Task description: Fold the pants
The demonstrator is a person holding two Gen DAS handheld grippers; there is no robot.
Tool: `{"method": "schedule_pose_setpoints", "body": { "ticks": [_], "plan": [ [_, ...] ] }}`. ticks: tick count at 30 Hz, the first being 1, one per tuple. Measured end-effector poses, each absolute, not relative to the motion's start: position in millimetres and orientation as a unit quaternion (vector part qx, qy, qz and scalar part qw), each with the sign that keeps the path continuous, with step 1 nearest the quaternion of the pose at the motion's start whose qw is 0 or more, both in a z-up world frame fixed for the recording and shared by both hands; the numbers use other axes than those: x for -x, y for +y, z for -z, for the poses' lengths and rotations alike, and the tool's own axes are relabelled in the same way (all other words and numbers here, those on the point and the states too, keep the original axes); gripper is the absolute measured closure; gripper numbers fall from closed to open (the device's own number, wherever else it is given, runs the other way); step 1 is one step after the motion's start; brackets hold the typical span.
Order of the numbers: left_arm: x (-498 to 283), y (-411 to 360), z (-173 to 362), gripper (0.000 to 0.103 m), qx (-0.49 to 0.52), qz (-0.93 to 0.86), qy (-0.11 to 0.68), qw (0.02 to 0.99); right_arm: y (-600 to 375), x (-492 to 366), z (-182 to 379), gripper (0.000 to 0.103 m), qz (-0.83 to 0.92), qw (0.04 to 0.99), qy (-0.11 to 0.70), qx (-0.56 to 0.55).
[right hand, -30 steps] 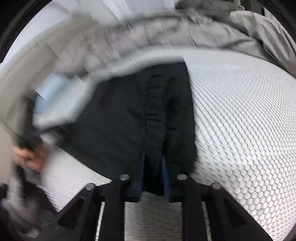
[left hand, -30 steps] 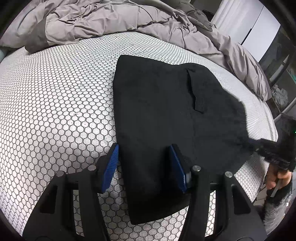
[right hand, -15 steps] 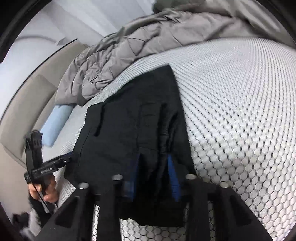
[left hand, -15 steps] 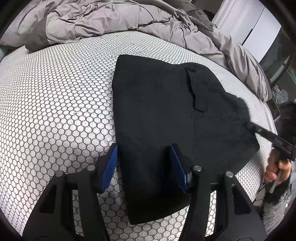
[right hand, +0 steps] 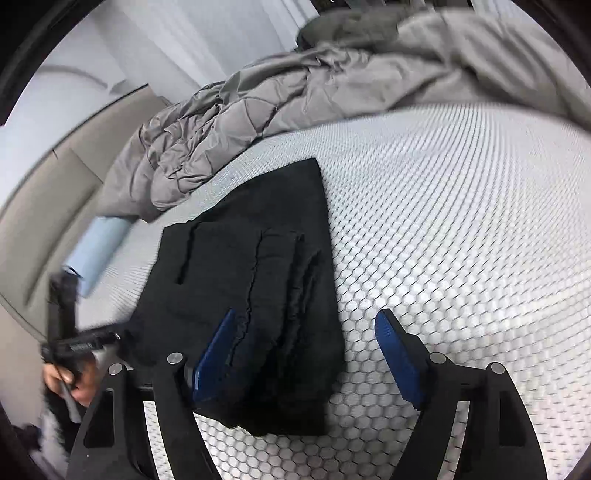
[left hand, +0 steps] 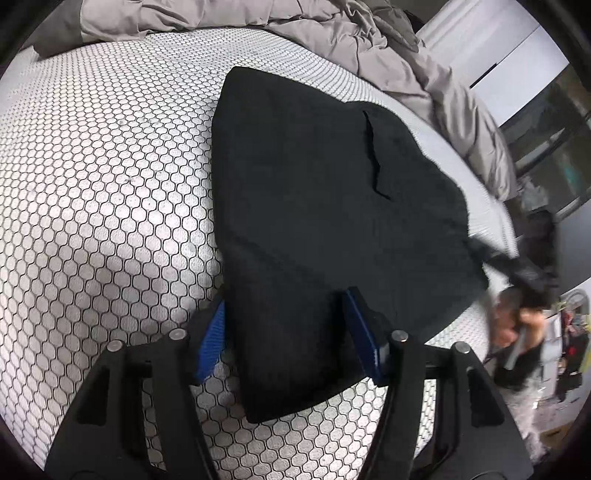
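Black pants (left hand: 314,206) lie folded flat on a white mattress (left hand: 103,192) with a honeycomb print. My left gripper (left hand: 285,301) straddles their near corner: its left pad sits at the cloth's edge and its right pad rests over the cloth. Its jaws are closing slightly and do not pinch the pants. My right gripper (right hand: 306,314) is opening wide over the stacked, layered edge of the pants (right hand: 258,280), which lies loose between its blue pads. Each gripper shows blurred in the other's view, the right gripper (left hand: 517,269) by the bed's edge and the left gripper (right hand: 74,343) in a hand.
A crumpled grey duvet (left hand: 332,33) is heaped along the far side of the bed (right hand: 295,92). A light blue pillow (right hand: 96,251) lies by the beige headboard (right hand: 44,192). The mattress edge (left hand: 495,218) runs just right of the pants, with room clutter beyond.
My right gripper has let go of the pants' layered edge and its jaws have sprung wide apart; the cloth now lies on the mattress. The left gripper has hardly moved.
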State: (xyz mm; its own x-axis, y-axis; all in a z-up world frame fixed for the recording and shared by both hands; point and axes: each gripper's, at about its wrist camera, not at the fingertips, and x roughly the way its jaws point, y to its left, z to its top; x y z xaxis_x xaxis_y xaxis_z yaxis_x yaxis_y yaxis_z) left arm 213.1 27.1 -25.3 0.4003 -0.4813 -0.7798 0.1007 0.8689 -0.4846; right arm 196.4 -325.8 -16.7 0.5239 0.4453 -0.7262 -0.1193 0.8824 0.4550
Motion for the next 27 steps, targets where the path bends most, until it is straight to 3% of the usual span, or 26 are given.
{"method": "schedule_pose_setpoints", "body": {
  "ticks": [2,5,6,10,14,15,19,23,27],
  "plan": [
    [-219.4,29.9,25.8,0.061,0.207,0.186,0.499,0.821,-317.3,-206.6,34.6,0.029,-0.171,0.838,0.486,-0.180],
    [-240.9,30.2,24.7,0.062,0.216,0.155,0.486,0.833,-297.5,-211.6,19.3,0.066,-0.184,0.844,0.469,-0.181],
    [-245.7,29.8,24.3,0.062,0.208,0.141,0.483,0.839,-288.0,-215.2,17.1,0.068,-0.174,0.851,0.464,-0.173],
    [-246.7,34.2,22.2,0.062,0.202,0.117,0.493,0.838,-261.1,-230.7,17.6,0.065,-0.138,0.865,0.471,-0.105],
    [-223.1,36.0,8.5,0.059,0.132,0.084,0.477,0.865,-285.6,-220.6,3.9,0.037,-0.135,0.861,0.477,-0.112],
    [-216.4,36.3,2.7,0.059,0.115,0.077,0.469,0.872,-294.3,-214.1,1.8,0.034,-0.129,0.864,0.473,-0.112],
    [-194.8,34.5,-23.7,0.059,0.087,0.075,0.429,0.896,-324.8,-182.1,-10.7,0.034,-0.100,0.879,0.451,-0.121],
    [-184.5,15.0,-40.5,0.059,0.074,0.116,0.404,0.904,-317.5,-174.6,-27.4,0.047,-0.195,0.875,0.414,-0.158],
    [-191.6,-18.2,-32.5,0.058,0.039,0.137,0.425,0.894,-304.3,-186.8,-21.2,0.052,-0.236,0.855,0.429,-0.169]
  ]
}}
